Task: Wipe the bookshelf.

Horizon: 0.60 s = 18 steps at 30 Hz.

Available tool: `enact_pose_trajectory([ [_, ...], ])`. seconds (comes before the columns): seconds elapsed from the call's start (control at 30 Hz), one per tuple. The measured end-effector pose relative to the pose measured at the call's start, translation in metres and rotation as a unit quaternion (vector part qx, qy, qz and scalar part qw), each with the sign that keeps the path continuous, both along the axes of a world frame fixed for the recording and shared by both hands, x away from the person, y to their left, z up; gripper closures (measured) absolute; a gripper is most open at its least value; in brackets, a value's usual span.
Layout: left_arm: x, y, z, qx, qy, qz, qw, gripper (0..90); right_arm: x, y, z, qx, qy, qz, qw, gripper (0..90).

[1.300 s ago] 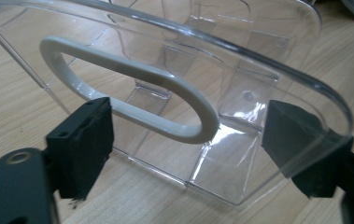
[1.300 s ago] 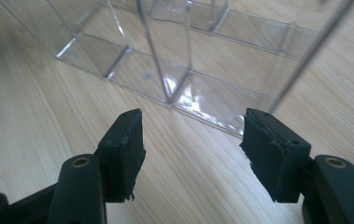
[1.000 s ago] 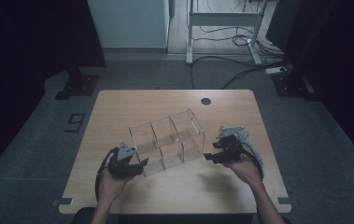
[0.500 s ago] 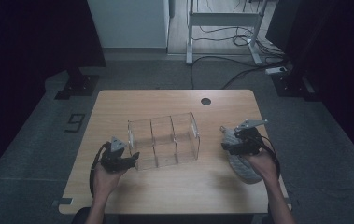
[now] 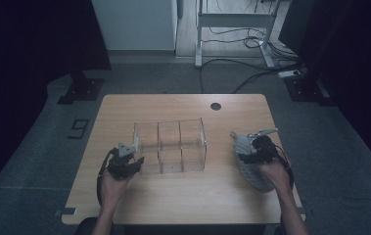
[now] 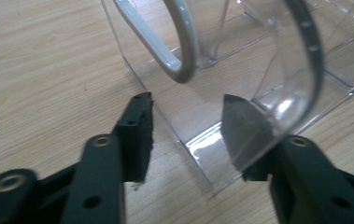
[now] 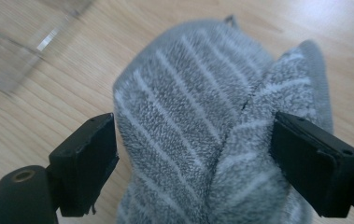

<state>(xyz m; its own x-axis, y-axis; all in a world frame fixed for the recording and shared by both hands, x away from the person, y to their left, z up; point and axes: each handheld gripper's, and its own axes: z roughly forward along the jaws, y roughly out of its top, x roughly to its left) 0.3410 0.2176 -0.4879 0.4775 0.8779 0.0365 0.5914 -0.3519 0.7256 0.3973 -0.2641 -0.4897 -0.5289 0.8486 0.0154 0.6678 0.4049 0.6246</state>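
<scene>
Moved since earlier: clear organizer box goes from tilted and lifted between both grippers to sitting flat and square on the desk; right hand pulls off the box out to the right, onto the sock.
Left gripper: left gripper at the box's near-left corner; jaws have just been closing, the corner wall stands between them. In the left gripper view one jaw is outside the wall, the other behind the clear plastic; a gap shows on the outer side, so not clamped, released.
Right gripper: right gripper over the grey striped sock, right of the box and apart from it; jaws have just been opening. In the right gripper view the jaws straddle the sock, pads beside the fabric on both sides, not squeezing it; released.
Box: three clear compartments in a row, mid-desk, nothing visible inside; a pale handle loop shows through the wall in the left gripper view.
Sock: lies flat near the right edge of the desk, under the right hand.
Left hand: left hand at the near-left of the box.
</scene>
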Motion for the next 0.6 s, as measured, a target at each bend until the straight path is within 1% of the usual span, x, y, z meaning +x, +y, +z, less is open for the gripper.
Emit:
enact_pose_trajectory([
  [0.07, 0.000, 0.000, 0.000, -0.001, -0.002, -0.003, 1.0000, 62.9, 0.003, 0.003, -0.006, -0.008, 0.006, 0.000, 1.0000, 14.8],
  [0.13, 0.001, 0.001, 0.000, 0.002, -0.005, 0.002, 1.0000, 65.7, 0.005, 0.006, -0.012, -0.021, 0.013, 0.000, 0.9997, 16.6],
  [0.2, 0.001, 0.004, 0.000, -0.001, -0.005, 0.006, 1.0000, 68.2, 0.007, 0.008, -0.017, -0.033, 0.024, -0.003, 0.9992, 18.3],
  [0.23, 0.002, 0.005, 0.000, -0.002, -0.006, 0.009, 0.9999, 69.7, 0.008, 0.009, -0.020, -0.040, 0.029, -0.005, 0.9988, 21.0],
  [0.3, 0.002, 0.008, 0.000, -0.003, -0.006, 0.013, 0.9999, 71.8, 0.009, 0.008, -0.023, -0.046, 0.033, -0.009, 0.9984, 25.4],
  [0.37, 0.002, 0.011, 0.000, -0.004, -0.005, 0.016, 0.9999, 74.1, 0.010, 0.006, -0.026, -0.046, 0.038, -0.014, 0.9982, 30.2],
  [0.5, 0.003, 0.019, 0.000, -0.015, 0.000, 0.017, 0.9997, 77.8, 0.009, 0.002, -0.029, -0.051, 0.036, -0.014, 0.9980, 38.7],
  [0.6, 0.003, 0.022, 0.000, -0.020, 0.002, 0.016, 0.9997, 79.5, 0.008, 0.002, -0.030, -0.055, 0.037, -0.018, 0.9976, 43.9],
])
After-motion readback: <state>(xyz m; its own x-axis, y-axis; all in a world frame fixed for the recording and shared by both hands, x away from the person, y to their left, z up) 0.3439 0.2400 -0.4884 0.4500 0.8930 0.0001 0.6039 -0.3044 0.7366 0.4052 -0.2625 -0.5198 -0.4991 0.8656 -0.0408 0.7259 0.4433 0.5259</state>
